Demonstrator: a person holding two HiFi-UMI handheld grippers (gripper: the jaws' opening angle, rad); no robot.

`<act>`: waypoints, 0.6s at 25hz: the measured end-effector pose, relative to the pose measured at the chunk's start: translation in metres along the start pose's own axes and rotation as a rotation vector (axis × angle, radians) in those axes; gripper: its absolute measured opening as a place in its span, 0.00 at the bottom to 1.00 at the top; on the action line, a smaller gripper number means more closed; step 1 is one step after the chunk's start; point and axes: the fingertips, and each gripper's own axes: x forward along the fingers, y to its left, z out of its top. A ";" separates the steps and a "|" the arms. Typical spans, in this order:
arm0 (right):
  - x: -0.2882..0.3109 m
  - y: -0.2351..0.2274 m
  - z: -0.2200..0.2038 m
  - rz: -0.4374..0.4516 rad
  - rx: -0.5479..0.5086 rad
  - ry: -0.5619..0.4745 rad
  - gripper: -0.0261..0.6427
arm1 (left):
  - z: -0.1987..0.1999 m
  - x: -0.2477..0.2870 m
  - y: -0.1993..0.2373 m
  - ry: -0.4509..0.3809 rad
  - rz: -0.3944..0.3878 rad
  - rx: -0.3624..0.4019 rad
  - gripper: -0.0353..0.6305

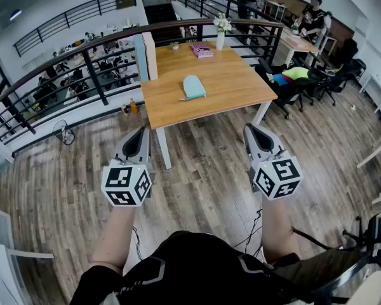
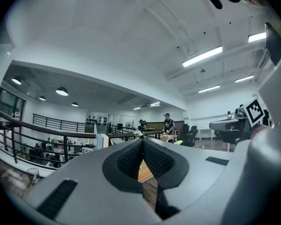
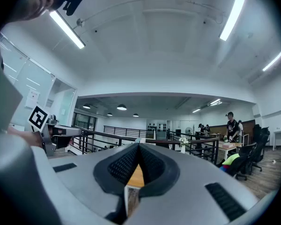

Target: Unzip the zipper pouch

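Observation:
A light blue zipper pouch (image 1: 193, 86) lies flat on a wooden table (image 1: 235, 84), near the middle of its left half. Both grippers are held level over the floor, well short of the table's front edge. My left gripper (image 1: 135, 132) is shut, with nothing between its jaws. My right gripper (image 1: 249, 128) is shut too and holds nothing. In the left gripper view the tips (image 2: 142, 141) meet, and only a sliver of table shows through the gap below them. The right gripper view has its tips (image 3: 139, 146) closed the same way.
On the table stand upright books (image 1: 146, 56) at the left edge, a pink book (image 1: 202, 50) and a white vase of flowers (image 1: 221, 33) at the back. A black railing (image 1: 63, 62) runs behind. Office chairs (image 1: 292, 84) and a person (image 1: 314, 16) are at the right.

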 end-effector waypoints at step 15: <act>-0.007 0.000 0.003 -0.006 0.054 -0.005 0.05 | 0.005 -0.005 -0.004 -0.009 0.008 0.044 0.10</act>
